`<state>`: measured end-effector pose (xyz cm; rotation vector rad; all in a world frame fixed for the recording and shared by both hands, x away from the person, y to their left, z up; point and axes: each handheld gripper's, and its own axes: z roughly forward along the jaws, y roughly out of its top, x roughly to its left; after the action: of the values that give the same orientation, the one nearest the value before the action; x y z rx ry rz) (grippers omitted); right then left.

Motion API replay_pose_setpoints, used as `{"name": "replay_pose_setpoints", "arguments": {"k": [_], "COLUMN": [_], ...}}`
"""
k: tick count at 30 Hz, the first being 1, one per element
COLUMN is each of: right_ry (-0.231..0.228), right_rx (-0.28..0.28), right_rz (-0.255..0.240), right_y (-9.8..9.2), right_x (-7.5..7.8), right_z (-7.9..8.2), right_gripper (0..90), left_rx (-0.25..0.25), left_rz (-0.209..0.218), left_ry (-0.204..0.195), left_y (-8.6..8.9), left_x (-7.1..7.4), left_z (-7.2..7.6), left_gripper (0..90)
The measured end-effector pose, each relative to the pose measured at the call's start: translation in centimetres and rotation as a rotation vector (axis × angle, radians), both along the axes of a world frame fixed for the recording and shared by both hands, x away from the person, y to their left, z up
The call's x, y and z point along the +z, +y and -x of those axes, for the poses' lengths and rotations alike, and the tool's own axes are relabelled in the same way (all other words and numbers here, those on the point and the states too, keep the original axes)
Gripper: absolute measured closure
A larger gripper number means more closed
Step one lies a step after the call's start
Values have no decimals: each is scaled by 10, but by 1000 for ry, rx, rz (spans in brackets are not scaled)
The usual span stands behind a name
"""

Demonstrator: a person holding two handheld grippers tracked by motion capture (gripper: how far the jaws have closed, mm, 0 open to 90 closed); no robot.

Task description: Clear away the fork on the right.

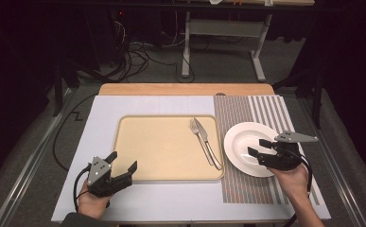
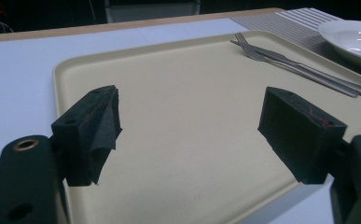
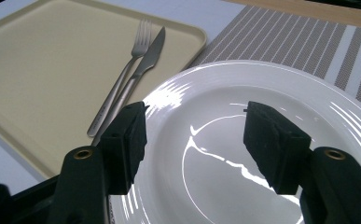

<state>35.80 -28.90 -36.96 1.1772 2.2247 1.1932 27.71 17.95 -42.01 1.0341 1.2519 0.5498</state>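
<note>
Both of your grippers are hovering with jaws spread and nothing between them, the left gripper (image 1: 123, 167) over the tray's (image 1: 138, 142) near edge, the right gripper (image 1: 260, 147) above the plate (image 1: 239, 137), while fork (image 1: 199, 135) and knife (image 1: 204, 133) are lying together farther off on the tray.

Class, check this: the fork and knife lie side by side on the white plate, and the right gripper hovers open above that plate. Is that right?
Not quite. The fork and knife lie on the beige tray, as the high view shows. The right gripper does hover open above the white plate.
</note>
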Motion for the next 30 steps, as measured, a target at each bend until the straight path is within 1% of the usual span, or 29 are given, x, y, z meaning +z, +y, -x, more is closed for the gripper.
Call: {"name": "replay_pose_setpoints", "arguments": {"k": [8,12,21,28,30], "right_ry": [-16,-35,-63,-61,-59], "right_rx": [-16,-25,-44,-57,-56], "right_rz": [-24,-38,-67,-100,-101], "right_y": [-11,-16,-29,-37,-38], "right_x": [2,2,0,-7,-9], "right_z": [7,10,19,23,24], "right_gripper": [384,359,343,334,333], "left_rx": [2,3,2,-3,-3], "left_rz": [-1,-2,-4,-4,-3], "left_ry": [-2,-1,-1,2,3], "left_y": [0,0,-1,-1,-1], "left_x": [0,0,0,0,0], "left_z": [0,0,0,0,0], "left_gripper": [217,217,217,218,218]}}
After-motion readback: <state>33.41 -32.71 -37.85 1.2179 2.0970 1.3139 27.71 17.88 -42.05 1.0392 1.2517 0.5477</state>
